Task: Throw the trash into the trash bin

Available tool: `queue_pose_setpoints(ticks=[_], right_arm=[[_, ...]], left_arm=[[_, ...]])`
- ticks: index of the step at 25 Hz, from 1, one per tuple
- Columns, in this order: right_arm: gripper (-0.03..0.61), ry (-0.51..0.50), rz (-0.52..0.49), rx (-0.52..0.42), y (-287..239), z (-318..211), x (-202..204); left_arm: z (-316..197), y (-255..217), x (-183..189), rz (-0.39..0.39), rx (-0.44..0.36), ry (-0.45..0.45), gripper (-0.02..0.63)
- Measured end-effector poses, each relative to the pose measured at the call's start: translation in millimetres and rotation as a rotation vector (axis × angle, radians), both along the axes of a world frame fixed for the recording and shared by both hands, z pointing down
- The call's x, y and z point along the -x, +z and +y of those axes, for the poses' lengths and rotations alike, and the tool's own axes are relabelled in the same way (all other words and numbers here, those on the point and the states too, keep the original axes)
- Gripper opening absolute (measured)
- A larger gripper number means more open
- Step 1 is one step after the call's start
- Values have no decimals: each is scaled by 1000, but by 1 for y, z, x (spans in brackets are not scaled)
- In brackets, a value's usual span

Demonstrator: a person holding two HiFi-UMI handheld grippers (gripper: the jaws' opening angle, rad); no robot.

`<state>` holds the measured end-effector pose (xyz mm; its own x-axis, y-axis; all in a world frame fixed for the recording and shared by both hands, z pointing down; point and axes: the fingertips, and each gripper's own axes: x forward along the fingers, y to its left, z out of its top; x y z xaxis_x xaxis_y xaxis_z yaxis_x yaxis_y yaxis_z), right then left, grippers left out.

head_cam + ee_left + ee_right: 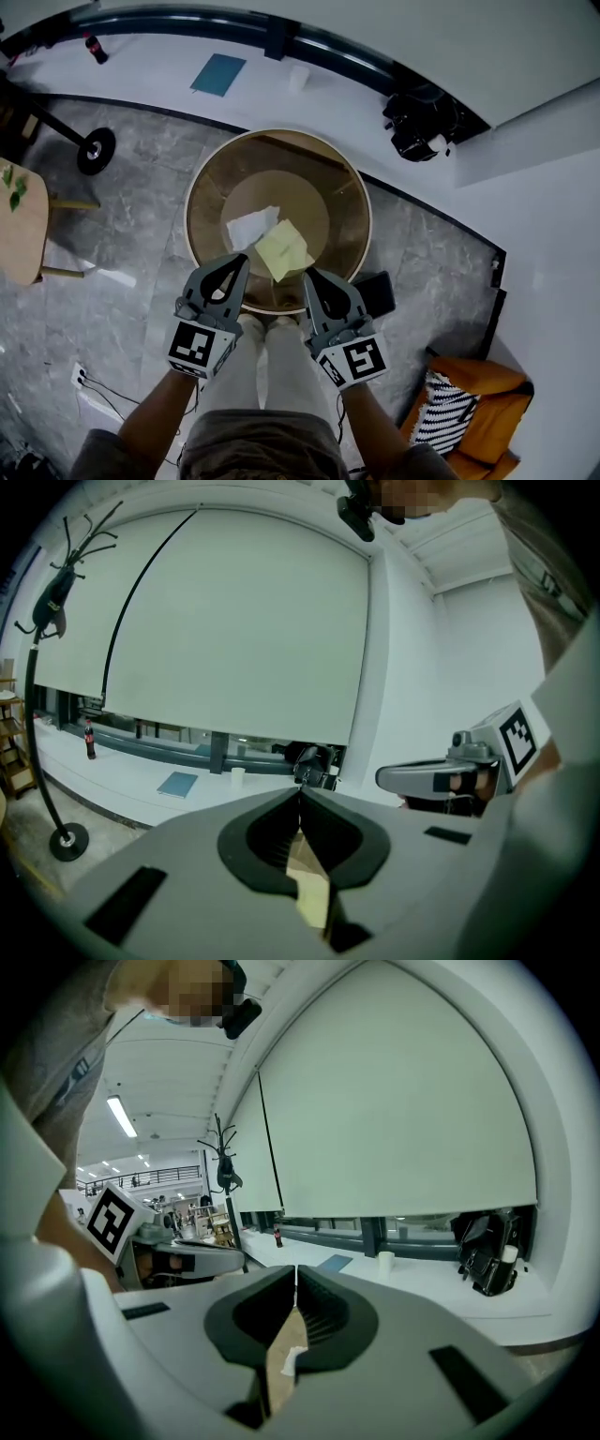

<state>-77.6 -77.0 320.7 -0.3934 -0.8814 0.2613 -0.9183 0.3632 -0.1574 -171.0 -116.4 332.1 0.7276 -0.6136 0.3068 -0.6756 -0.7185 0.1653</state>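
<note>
A round trash bin (352, 192) with a brown inside stands on the grey floor right in front of my feet. A crumpled white paper (249, 228) lies in it, with a yellow paper (282, 249) beside it; whether the yellow one rests on the bottom or is in the air I cannot tell. My left gripper (241, 260) and right gripper (309, 274) hang over the bin's near rim, both shut with nothing between the jaws. In the left gripper view the left gripper (300, 794) shows yellow paper below its jaws. The right gripper (296, 1274) has brown bin and white paper below it.
A white ledge along the wall carries a teal book (217, 74), a cup (298, 77), a cola bottle (97, 49) and a black bag (422, 122). A coat stand's base (94, 150) and a wooden table (21, 225) are left. An orange seat (480, 405) is right.
</note>
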Motion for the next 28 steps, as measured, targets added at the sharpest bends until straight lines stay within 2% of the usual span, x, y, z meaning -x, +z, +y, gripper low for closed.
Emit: queue_pose_setpoints(ticks=[8, 15, 18, 20, 23, 28], right_arm=[[19, -1, -29, 24, 75, -5, -8], [28, -12, -35, 82, 118, -1, -14], [178, -26, -50, 116, 130, 0, -13], [254, -30, -51, 139, 138, 0, -14], [292, -39, -35, 165, 147, 2, -15], [302, -35, -22, 209, 172, 3, -18]], left_arm=[[-7, 80, -6, 2, 42, -35, 20], [-3, 117, -12, -4, 85, -54, 20], [-1, 125, -14, -13, 95, -48, 20], [1, 127, -15, -18, 102, -45, 20], [2, 129, -16, -23, 108, -45, 20], [3, 134, -21, -24, 120, -45, 20]])
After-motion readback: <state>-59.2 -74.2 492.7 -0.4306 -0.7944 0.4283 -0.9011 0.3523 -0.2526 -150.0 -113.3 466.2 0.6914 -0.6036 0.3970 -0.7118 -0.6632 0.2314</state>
